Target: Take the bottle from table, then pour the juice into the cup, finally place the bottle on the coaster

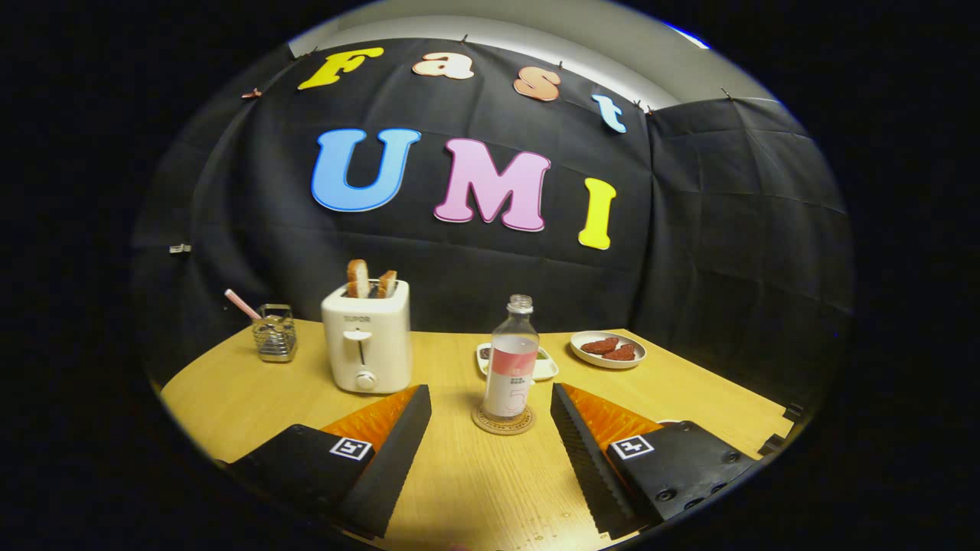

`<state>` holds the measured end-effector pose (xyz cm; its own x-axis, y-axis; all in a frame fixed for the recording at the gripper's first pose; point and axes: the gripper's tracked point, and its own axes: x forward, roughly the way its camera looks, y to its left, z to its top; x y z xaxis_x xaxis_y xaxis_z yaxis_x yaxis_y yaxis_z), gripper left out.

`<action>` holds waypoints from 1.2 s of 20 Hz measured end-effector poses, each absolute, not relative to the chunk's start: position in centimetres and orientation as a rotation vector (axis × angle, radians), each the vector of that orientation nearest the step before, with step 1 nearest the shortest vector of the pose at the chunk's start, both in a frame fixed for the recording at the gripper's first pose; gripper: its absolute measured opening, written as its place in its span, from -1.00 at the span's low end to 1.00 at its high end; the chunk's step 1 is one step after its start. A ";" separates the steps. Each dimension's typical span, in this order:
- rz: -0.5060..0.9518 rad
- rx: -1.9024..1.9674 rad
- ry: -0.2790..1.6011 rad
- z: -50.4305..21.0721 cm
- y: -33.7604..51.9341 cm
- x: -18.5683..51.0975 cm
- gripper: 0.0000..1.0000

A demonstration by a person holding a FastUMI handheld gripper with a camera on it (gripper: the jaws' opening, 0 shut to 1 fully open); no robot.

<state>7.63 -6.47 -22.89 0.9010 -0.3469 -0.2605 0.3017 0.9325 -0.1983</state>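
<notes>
The tongs (490,398) stand wide apart, holding nothing, their two black ribbed fingers (398,451) low over the wooden desk (475,490) with bare wood between them. Neither finger touches anything. Just ahead of the fingertips, in line with the gap between them, the bottle (511,363) stands upright on the round coaster (503,422). It is a clear bottle with a pink and white label, its neck open at the top with no cap on it; the level of juice inside is hard to tell.

Right behind the bottle lies a small white rectangular dish (545,366), partly hidden by it. To the right of that, farther back, a white plate (608,350) carries dark red pieces of food. Left of the bottle and beyond the left finger stands a white toaster (367,337) with two slices of toast (369,280) sticking up from its slots. Farther left, near the desk's rear edge, a small wire basket (275,333) holds a pink stick.
</notes>
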 end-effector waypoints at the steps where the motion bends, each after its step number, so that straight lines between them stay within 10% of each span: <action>1: -0.309 -0.184 0.294 -21.6 -5.4 7.0 0.93; 12: -0.108 -0.168 0.155 -9.9 1.3 4.7 0.93; 24: -0.196 0.052 0.156 -8.3 -2.4 3.6 0.96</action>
